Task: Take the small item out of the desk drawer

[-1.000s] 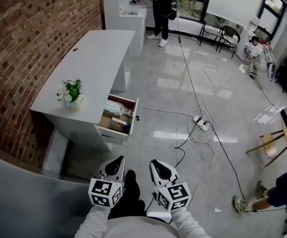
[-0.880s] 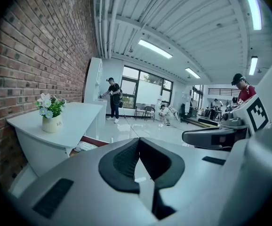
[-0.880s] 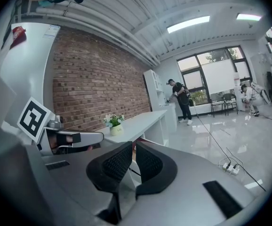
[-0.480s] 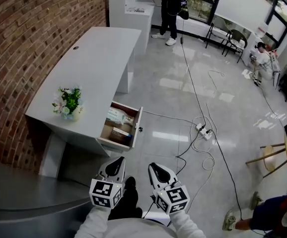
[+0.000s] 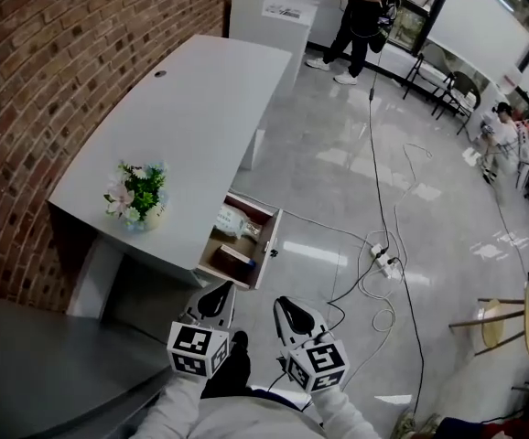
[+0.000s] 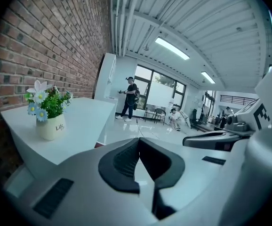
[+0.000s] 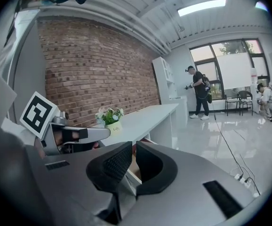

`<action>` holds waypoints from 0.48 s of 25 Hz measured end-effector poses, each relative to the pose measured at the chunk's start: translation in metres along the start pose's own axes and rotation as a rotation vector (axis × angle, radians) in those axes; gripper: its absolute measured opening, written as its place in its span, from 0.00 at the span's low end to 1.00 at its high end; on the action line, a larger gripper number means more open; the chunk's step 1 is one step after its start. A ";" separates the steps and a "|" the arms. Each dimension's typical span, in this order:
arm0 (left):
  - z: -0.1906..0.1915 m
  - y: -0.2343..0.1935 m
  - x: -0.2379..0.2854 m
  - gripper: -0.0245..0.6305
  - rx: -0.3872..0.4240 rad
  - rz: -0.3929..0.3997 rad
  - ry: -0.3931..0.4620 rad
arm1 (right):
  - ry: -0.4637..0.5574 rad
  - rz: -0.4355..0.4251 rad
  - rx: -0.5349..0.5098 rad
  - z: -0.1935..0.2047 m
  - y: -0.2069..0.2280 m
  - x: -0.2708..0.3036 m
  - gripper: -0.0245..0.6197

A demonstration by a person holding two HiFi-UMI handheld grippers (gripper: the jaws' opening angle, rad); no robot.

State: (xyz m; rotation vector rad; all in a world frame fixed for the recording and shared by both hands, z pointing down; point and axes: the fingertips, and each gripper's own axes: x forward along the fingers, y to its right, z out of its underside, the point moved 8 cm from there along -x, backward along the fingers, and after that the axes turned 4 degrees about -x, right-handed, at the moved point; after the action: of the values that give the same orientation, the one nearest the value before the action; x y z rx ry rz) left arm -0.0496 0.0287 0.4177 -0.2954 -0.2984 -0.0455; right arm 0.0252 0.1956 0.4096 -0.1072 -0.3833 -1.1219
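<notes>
Hardly begun: the counter's [image 5: 191,108] drawer [image 5: 268,247] hangs open at centre frame, small items [image 5: 232,220] inside untouched; left gripper [image 5: 215,297] and right gripper [image 5: 291,307], lower centre, hover short, jaws closed, empty.

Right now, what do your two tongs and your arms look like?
The left tongs and right tongs have smooth, pale grey shells and black ribbed pads. Each one carries a white cube with black square markers: the left cube and the right cube. The sleeves are light grey.
</notes>
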 end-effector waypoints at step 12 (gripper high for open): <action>-0.013 -0.043 0.019 0.07 -0.040 -0.065 0.017 | -0.043 -0.084 -0.068 -0.019 0.006 0.063 0.09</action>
State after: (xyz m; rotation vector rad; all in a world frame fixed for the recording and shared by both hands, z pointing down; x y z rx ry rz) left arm -0.0314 -0.0165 0.4236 -0.3248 -0.2907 -0.1177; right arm 0.0586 0.1391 0.4141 -0.1765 -0.3912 -1.2173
